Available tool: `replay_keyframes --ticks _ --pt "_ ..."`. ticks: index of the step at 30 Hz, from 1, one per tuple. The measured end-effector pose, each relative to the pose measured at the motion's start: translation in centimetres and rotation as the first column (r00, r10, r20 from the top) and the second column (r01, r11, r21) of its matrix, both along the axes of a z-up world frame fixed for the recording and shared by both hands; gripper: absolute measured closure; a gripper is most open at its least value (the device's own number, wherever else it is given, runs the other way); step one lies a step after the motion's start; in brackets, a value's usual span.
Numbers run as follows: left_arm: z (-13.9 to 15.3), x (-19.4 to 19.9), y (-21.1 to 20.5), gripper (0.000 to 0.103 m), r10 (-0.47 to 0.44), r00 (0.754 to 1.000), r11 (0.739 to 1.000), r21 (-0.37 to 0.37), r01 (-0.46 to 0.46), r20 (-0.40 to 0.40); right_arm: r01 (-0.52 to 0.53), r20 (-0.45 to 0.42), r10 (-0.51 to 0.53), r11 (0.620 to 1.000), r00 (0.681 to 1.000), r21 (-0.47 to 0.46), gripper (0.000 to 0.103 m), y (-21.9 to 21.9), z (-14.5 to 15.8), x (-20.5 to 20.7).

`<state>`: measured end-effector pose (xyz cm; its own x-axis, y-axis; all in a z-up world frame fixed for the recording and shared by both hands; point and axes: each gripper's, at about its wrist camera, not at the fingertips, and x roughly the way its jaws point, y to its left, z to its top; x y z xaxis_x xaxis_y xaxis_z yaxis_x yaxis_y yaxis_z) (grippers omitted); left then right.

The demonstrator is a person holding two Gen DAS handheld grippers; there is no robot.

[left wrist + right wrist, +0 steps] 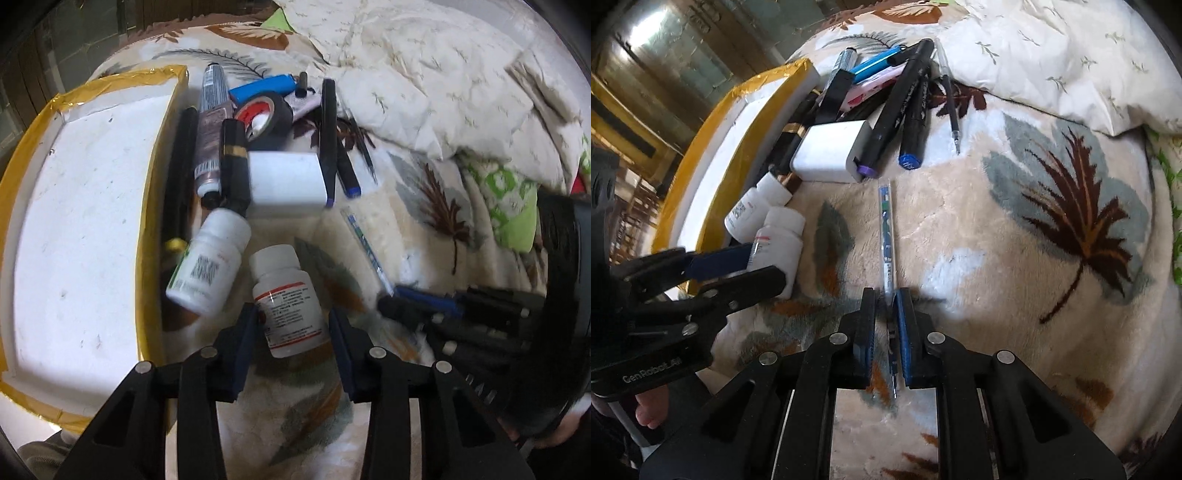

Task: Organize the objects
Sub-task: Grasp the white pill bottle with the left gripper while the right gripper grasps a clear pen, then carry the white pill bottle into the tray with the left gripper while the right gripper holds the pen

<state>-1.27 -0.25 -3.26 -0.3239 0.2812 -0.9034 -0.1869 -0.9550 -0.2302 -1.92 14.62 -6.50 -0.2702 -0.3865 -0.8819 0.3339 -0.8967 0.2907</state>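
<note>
Both grippers are down over a leaf-print fleece blanket (979,221) on what looks like a bed, with a rumpled cream quilt (424,74) bunched up at the far side. The left gripper (291,325) is about half open with a red-label white pill bottle (286,301) sitting right between its blue pads; the left pad looks like it's touching the bottle, the right one seems a hair off, so I wouldn't call it a grip. The right gripper (885,295) is pinched nearly shut on a thin clear pen (887,229) that lies on the blanket pointing away from the camera. A second white bottle (208,258), with a green label and a barcode, lies tilted just beside the first one, up against the edge of a white foam box with yellow tape round its rim (147,221). Beyond that there's a pile: a white charger block (286,181), a roll of black tape with a red core (264,116), a blue lighter (262,88), a grey tube (210,129), a black-and-gold lipstick-type thing (234,155) and a few black markers (905,99). A loose pen refill (951,110) lies a bit apart to the right of the pile.
</note>
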Motion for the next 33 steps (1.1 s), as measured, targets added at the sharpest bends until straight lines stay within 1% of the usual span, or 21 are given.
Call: replay_keyframes --ticks 2,4,5,7,10,11,13,15,18,20,21,23,24,26,27,28,30,32,33 --pt "-0.3 -0.9 -0.2 0.063 0.02 0.999 0.999 0.025 -0.021 0.041 -0.001 -0.013 0.002 1.0 1.0 0.015 0.092 -0.3 0.2 0.1" --pt "-1.2 -1.4 -0.1 0.063 0.007 0.995 0.999 0.049 -0.012 0.098 0.008 -0.013 -0.007 1.0 1.0 0.022 0.091 -0.5 0.1 0.1" --pt "-1.7 -1.4 -0.2 0.063 0.017 0.993 0.998 0.056 -0.024 0.12 0.013 -0.012 -0.012 1.0 1.0 0.023 0.091 -0.2 0.2 0.4" --pt "-1.7 -1.1 -0.3 0.063 0.027 0.995 0.997 0.067 -0.033 0.095 0.018 -0.012 -0.018 1.0 1.0 0.024 0.091 -0.3 0.3 0.5" --pt "-1.7 -1.3 -0.4 0.063 0.044 0.995 0.996 0.074 -0.051 0.094 0.021 -0.011 -0.021 1.0 1.0 0.016 0.091 0.0 0.3 0.8" --pt "-1.6 -1.5 -0.4 0.064 0.046 0.995 0.996 0.073 -0.053 0.091 0.026 -0.012 -0.026 1.0 1.0 0.011 0.092 0.1 0.3 0.8" --pt "-1.6 -2.0 -0.2 0.068 0.048 0.996 0.997 0.061 -0.053 0.08 0.048 -0.004 -0.048 0.999 0.999 -0.006 0.091 0.5 0.3 0.9" --pt "-1.6 -2.2 0.1 0.068 0.049 0.996 0.998 0.044 -0.053 0.076 0.062 0.005 -0.062 0.998 0.998 -0.013 0.092 0.6 0.2 0.9" --pt "-0.6 -1.2 -0.1 0.068 0.039 0.998 0.999 0.036 -0.04 0.044 0.064 0.002 -0.064 0.998 0.998 -0.009 0.094 0.5 0.1 0.7" --pt "0.1 -0.2 -1.3 0.068 0.06 0.998 0.994 0.088 -0.062 0.035 0.073 0.01 -0.073 0.997 0.997 -0.037 0.095 1.0 0.3 0.8" --pt "0.7 0.4 -2.1 0.068 0.074 0.997 0.99 0.117 -0.076 0.026 0.084 0.018 -0.083 0.994 0.996 -0.075 0.095 1.3 0.5 1.1" --pt "1.9 1.5 -3.4 0.068 0.09 0.996 0.986 0.14 -0.087 -0.011 0.09 0.022 -0.088 0.989 0.996 -0.115 0.095 1.1 0.9 1.5" --pt "2.5 2.1 -4.2 0.068 0.109 0.994 0.981 0.162 -0.105 -0.017 0.085 0.007 -0.085 0.988 0.996 -0.13 0.095 0.9 1.5 2.2" --pt "3.9 3.1 -5.7 0.068 0.138 0.99 0.965 0.23 -0.127 -0.031 0.073 -0.008 -0.075 0.983 0.997 -0.168 0.095 0.2 2.5 3.4" --pt "4.8 3.5 -6.6 0.068 0.156 0.986 0.962 0.235 -0.14 -0.05 0.064 -0.017 -0.069 0.98 0.997 -0.187 0.095 -0.3 3.0 3.8" --pt "5.5 3.7 -7.4 0.068 0.175 0.983 0.958 0.24 -0.156 -0.059 0.041 -0.044 -0.051 0.977 0.998 -0.209 0.095 -1.2 4.1 4.4" --pt "7.2 3.7 -9.2 0.068 0.205 0.975 0.946 0.273 -0.174 -0.089 0.004 -0.077 -0.022 0.974 0.997 -0.225 0.095 -2.7 5.5 4.9" --pt "8.5 3.2 -10.9 0.068 0.228 0.964 0.954 0.23 -0.194 -0.134 -0.029 -0.085 0.007 0.965 0.996 -0.261 0.095 -4.7 6.6 4.5" --pt "8.6 2.5 -12.1 0.068 0.247 0.959 0.952 0.218 -0.214 -0.137 -0.042 -0.099 0.016 0.964 0.995 -0.263 0.095 -5.8 7.0 4.1"
